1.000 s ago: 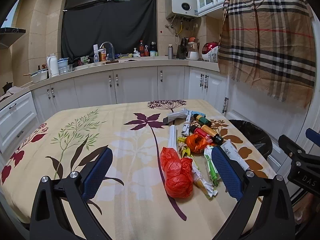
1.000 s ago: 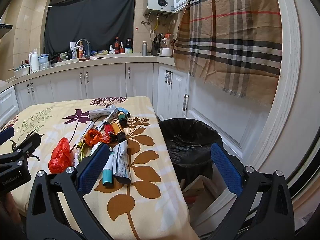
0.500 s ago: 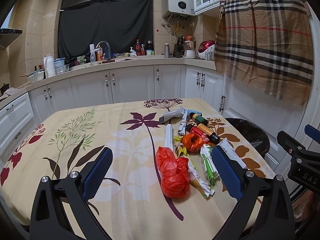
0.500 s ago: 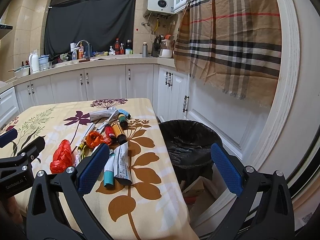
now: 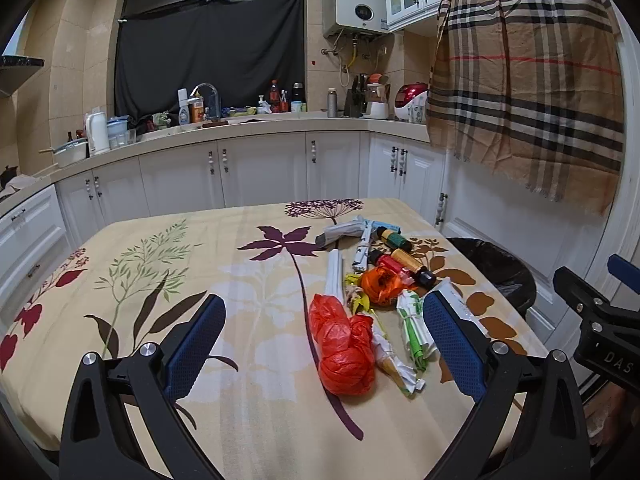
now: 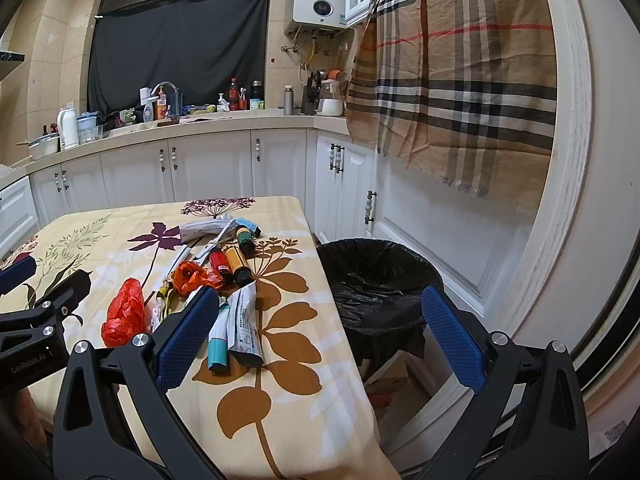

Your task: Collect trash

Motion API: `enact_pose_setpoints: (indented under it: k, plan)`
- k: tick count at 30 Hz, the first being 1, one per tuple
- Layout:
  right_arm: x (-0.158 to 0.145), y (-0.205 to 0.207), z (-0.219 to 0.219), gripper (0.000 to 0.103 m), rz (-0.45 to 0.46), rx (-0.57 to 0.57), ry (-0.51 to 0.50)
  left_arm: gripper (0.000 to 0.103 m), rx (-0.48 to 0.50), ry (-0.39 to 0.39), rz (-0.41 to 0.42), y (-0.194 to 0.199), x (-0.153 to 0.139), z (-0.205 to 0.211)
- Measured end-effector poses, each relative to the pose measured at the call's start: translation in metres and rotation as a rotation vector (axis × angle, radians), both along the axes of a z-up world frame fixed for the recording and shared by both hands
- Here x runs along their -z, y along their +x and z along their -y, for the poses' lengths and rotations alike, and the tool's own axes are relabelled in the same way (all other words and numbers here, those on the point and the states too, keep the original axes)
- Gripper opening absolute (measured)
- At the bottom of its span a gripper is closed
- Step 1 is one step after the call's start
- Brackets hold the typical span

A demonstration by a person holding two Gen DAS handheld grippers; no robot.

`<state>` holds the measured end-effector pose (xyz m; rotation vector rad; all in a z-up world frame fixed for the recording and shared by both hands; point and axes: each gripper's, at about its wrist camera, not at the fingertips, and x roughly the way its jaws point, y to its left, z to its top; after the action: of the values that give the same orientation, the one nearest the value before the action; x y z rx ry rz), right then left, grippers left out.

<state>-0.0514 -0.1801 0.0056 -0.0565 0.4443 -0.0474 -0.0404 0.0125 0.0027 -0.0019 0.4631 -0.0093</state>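
Left gripper [image 5: 323, 350] has backed off a touch from the crumpled red plastic bag [image 5: 342, 346] on the floral tablecloth [image 5: 160, 280], both grippers gaping wide, empty. Right gripper [image 6: 320, 332] view alone shows the black-lined bin [image 6: 380, 280] (right of the bag).

Lighting and picture quality: even indoor light, sharp, heavy fisheye.

Both views bright and warm-toned; source overhead, not seen. Window [image 5: 208, 44] covered by dark cloth, a thin glare strip along its top. Shadows soft and short under the trash on the tablecloth [image 5: 240, 280]. Straight cabinet lines bow outward; black vignette fills the corners. No motion blur visible.
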Motion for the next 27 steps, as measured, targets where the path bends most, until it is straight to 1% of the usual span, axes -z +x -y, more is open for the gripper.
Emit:
enact_pose_setpoints:
  k: [6, 12, 18, 27]
  plan:
    - [0.0003, -0.0023, 0.0003, 0.099, 0.002, 0.002, 0.001, 0.096, -0.012, -0.01, 0.006, -0.0008, -0.0011, -0.0019]
    - [0.0005, -0.0023, 0.0006, 0.099, 0.002, 0.002, 0.002, 0.096, -0.01, -0.017, -0.004, -0.0005, -0.0006, -0.0024]
    - [0.001, -0.003, 0.0008, 0.099, 0.001, 0.002, 0.002, 0.096, -0.012, -0.008, -0.001, -0.0007, -0.0008, -0.0023]
    - [0.0024, -0.0039, 0.0008, 0.099, -0.002, 0.004, 0.003, 0.096, -0.011, -0.011, -0.025, -0.0001, -0.0009, -0.0024]
